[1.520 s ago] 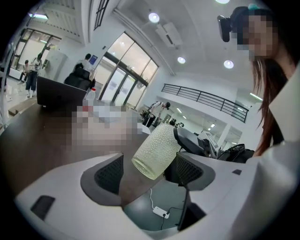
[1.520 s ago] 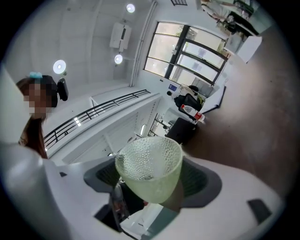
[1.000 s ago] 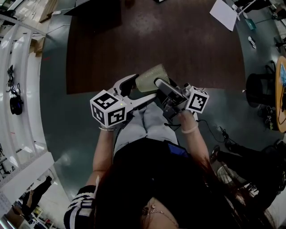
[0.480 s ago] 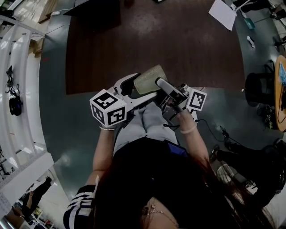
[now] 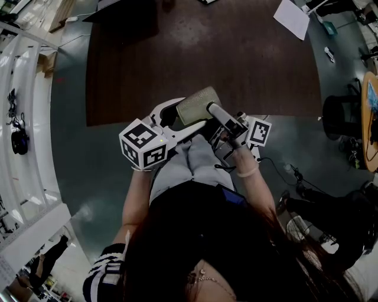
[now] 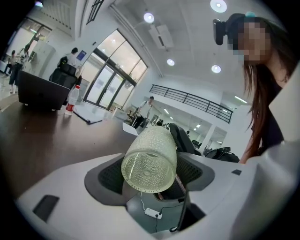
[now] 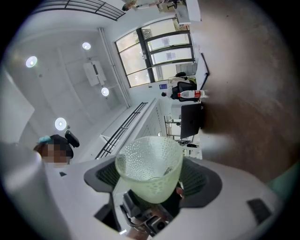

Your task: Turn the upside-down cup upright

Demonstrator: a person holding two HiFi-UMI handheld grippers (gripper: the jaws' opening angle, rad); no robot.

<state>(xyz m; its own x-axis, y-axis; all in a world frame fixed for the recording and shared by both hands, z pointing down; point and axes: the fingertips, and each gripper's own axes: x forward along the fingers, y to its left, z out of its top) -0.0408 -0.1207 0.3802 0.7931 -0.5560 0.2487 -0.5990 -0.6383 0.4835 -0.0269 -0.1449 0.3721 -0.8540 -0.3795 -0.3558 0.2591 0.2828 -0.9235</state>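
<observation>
A textured pale-green glass cup (image 5: 198,105) hangs in the air over the near edge of the brown table (image 5: 177,53), lying roughly on its side. My right gripper (image 5: 211,111) is shut on it from the right. In the right gripper view the cup (image 7: 149,171) sits between the dark pads with its mouth towards the camera. My left gripper (image 5: 188,115) reaches in from the left, and its jaws have just been closing with the cup between them. In the left gripper view the cup's base (image 6: 149,159) faces the camera and both pads meet its sides.
A white sheet (image 5: 293,17) lies at the table's far right corner, and a dark flat item (image 5: 127,15) at its far left. White shelving (image 5: 23,118) runs along the left. A black stool (image 5: 342,118) stands on the grey floor at the right.
The left gripper's jaws have drawn in around the cup. The right gripper has rolled a little with the cup in it. Neither hand has shifted place.
</observation>
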